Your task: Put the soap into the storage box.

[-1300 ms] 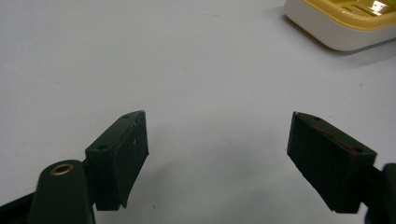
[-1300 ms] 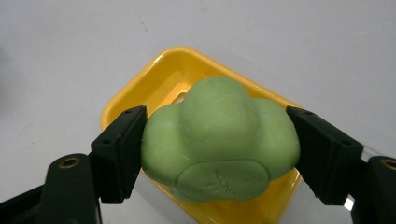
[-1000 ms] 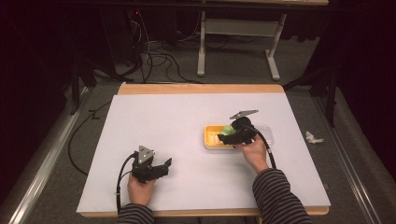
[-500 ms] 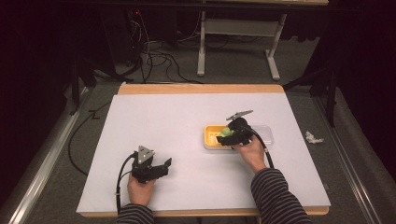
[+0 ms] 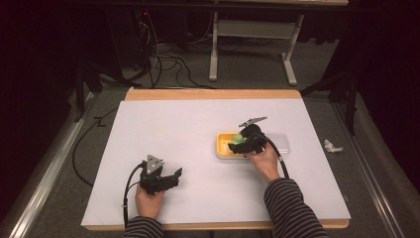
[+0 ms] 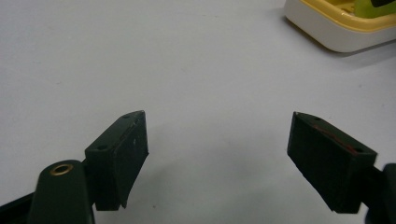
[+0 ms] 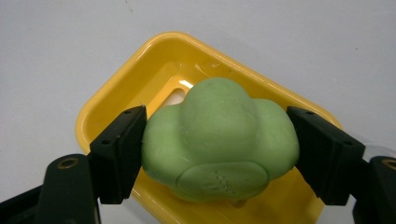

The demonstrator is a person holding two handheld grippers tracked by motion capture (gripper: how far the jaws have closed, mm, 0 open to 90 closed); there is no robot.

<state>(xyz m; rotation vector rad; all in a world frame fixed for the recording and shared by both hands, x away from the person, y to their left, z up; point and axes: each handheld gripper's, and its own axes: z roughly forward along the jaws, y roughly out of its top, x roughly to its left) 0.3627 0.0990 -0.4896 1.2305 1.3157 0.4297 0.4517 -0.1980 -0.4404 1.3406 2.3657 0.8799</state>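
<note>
- The green soap [image 7: 219, 140] sits between my right gripper [image 7: 217, 154] jaws, over the yellow dish [image 7: 116, 100] — its wide lobed axis runs jaw to jaw.
- Both pads touch its sides; I am clamped on it, and the soap looks low in the dish.
- My left gripper [image 6: 217, 158] rests spread and holding nothing on the white table [image 5: 173, 124], well apart, so the right is the nearer.
- The next move is straight down — or let go.

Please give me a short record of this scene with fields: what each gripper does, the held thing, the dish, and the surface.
left gripper: open, holding nothing, low over the table
right gripper: shut on the green soap
green soap: lumpy bar, held just above the yellow dish
yellow dish: rectangular, rounded corners, on the table
clear lid: beside the dish
table: white top
</note>
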